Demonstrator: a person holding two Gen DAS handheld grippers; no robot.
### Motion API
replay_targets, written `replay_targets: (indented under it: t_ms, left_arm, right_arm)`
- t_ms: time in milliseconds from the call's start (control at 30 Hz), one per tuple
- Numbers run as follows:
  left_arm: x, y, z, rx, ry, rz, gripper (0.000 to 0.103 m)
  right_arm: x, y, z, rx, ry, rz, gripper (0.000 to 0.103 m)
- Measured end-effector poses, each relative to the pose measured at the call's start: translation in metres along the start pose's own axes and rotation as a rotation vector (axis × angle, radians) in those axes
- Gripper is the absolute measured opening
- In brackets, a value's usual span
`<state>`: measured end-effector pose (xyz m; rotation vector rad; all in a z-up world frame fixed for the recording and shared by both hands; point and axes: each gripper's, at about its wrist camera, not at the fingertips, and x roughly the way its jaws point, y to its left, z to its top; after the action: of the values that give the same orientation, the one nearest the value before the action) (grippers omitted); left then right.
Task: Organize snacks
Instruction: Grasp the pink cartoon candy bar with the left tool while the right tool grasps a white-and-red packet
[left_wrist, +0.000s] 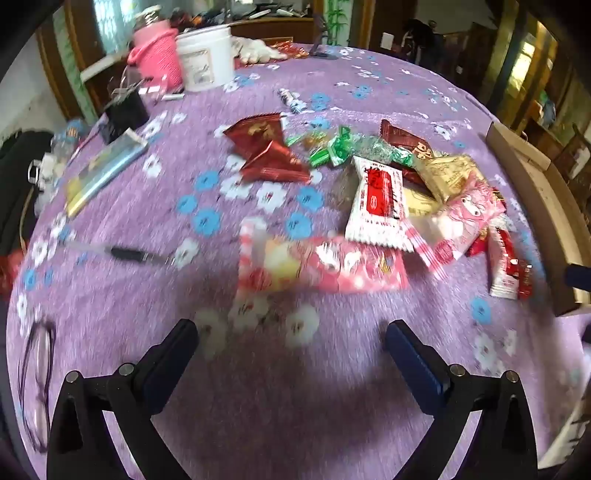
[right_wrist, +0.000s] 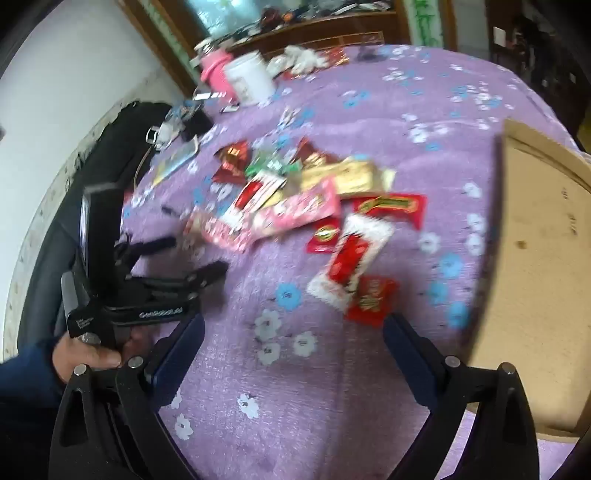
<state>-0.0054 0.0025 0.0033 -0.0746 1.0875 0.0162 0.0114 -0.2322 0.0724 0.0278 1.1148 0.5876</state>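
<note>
— Left gripper (left_wrist: 291, 334)?
— Spread wide, holding nothing, hovering above the purple cloth (left_wrist: 207, 122) just short of a pink packet (left_wrist: 321, 264). Blurred, that packet; print unreadable.

— Right gripper (right_wrist: 293, 334)?
— Also spread wide, empty. Hanging over the cloth near a white-and-red packet (right_wrist: 351, 258) and a small red one (right_wrist: 373, 299) touching it.

— And the snacks (left_wrist: 373, 184)?
— Heaped loosely mid-table, overlapping. White packet (left_wrist: 378, 201) with a red label lying over the pink one's far edge; two dark red packets (left_wrist: 266, 147) at the left of the heap, green wrappers (left_wrist: 334, 147) behind, a beige packet (left_wrist: 448, 173) and another pink one (left_wrist: 467, 218) to the right.

— Box?
— Cardboard box (right_wrist: 532, 258) at the right edge of the table, open side up, near the heap but apart from it. Seen in the left view only as a rim.

— Elsewhere on the table?
— Pink basket (left_wrist: 159, 55) and white tub (left_wrist: 205, 57) side by side at the far edge. Black pen (left_wrist: 129, 254) left of the pink packet, well apart from the heap.

— Anything by the right gripper?
— The left gripper itself, black, off to the side, with a hand (right_wrist: 86, 352) on its grip.
</note>
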Motion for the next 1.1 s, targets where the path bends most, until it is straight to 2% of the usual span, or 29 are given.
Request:
replay_targets:
  t_ms: [67,167,233,267,333,367,433,533,600,633,733,900,1033,1100]
  left_arm:
    - [-0.014,0.005,-0.006,-0.02,-0.027,-0.044,0.102]
    - [-0.033,0.01,-0.016,-0.028,-0.077,-0.042,0.102]
    - [-0.04,0.01,-0.011,-0.024,-0.072,-0.054,0.102]
    - [-0.04,0.009,-0.012,-0.005,-0.087,-0.028,0.102]
    - [-0.045,0.009,-0.012,0.001,-0.096,-0.046,0.098]
    - [-0.048,0.012,-0.013,0.002,-0.099,-0.054,0.097]
    - [-0.052,0.017,-0.014,-0.003,-0.101,-0.089,0.096]
    - [-0.059,0.022,-0.014,0.014,-0.12,-0.086,0.095]
    - [-0.061,0.026,-0.014,0.01,-0.144,-0.105,0.094]
    - [-0.061,0.027,-0.012,0.014,-0.136,-0.1,0.093]
    - [-0.058,0.028,-0.006,0.035,-0.134,-0.114,0.082]
    - [-0.047,0.016,0.021,0.152,-0.097,-0.111,0.081]
    - [-0.029,0.007,0.044,0.239,-0.045,-0.147,0.081]
    - [-0.016,0.002,0.049,0.285,-0.029,-0.165,0.081]
  right_arm:
    - [-0.005,-0.009,0.005,0.046,0.003,-0.019,0.063]
    - [0.001,-0.019,0.015,0.11,0.023,-0.002,0.063]
    - [0.009,-0.025,0.023,0.133,0.031,-0.011,0.063]
    - [0.013,-0.023,0.028,0.133,0.039,-0.014,0.063]
    - [0.021,-0.019,0.031,0.122,0.056,-0.04,0.061]
    - [0.027,-0.015,0.035,0.107,0.069,-0.06,0.056]
    - [0.036,-0.011,0.04,0.09,0.089,-0.101,0.055]
    - [0.055,-0.007,0.045,0.093,0.142,-0.132,0.054]
    - [0.065,-0.006,0.043,0.097,0.163,-0.125,0.036]
    - [0.07,-0.005,0.041,0.094,0.18,-0.123,0.03]
    - [0.065,0.002,0.036,0.061,0.161,-0.1,0.022]
    - [0.035,0.003,0.027,0.073,0.095,-0.047,0.021]
    - [0.005,0.001,0.023,0.103,0.01,0.038,0.021]
    - [-0.006,0.003,0.021,0.1,-0.024,0.04,0.021]
